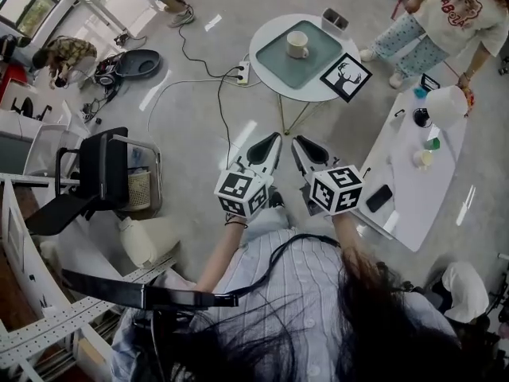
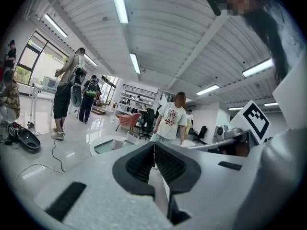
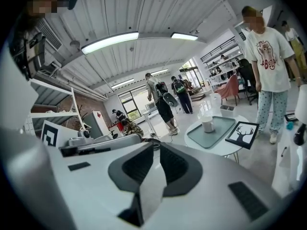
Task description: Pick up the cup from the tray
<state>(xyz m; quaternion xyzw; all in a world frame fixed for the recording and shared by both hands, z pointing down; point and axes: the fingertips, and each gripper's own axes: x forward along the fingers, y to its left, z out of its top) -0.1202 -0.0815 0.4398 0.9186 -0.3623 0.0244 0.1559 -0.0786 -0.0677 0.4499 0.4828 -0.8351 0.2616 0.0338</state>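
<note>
A cream cup (image 1: 297, 44) with a handle stands upright on a grey-green tray (image 1: 278, 64), on a round white table (image 1: 269, 32) far ahead of me. Both grippers hang side by side in the air, well short of that table. My left gripper (image 1: 274, 137) is shut with nothing in it, and so is my right gripper (image 1: 296, 140). In the right gripper view the cup (image 3: 207, 123) and tray (image 3: 218, 134) lie ahead to the right of the shut jaws. From the left gripper view, the cup (image 2: 118, 143) shows small, left of the jaw tips.
A framed deer picture (image 1: 346, 76) leans off the round table's near right edge, and a small box (image 1: 335, 18) sits behind the tray. A person (image 1: 445, 14) stands to the right. A long white table (image 1: 413, 189) holds a phone and cups. Cables and a power strip (image 1: 243, 72) lie on the floor.
</note>
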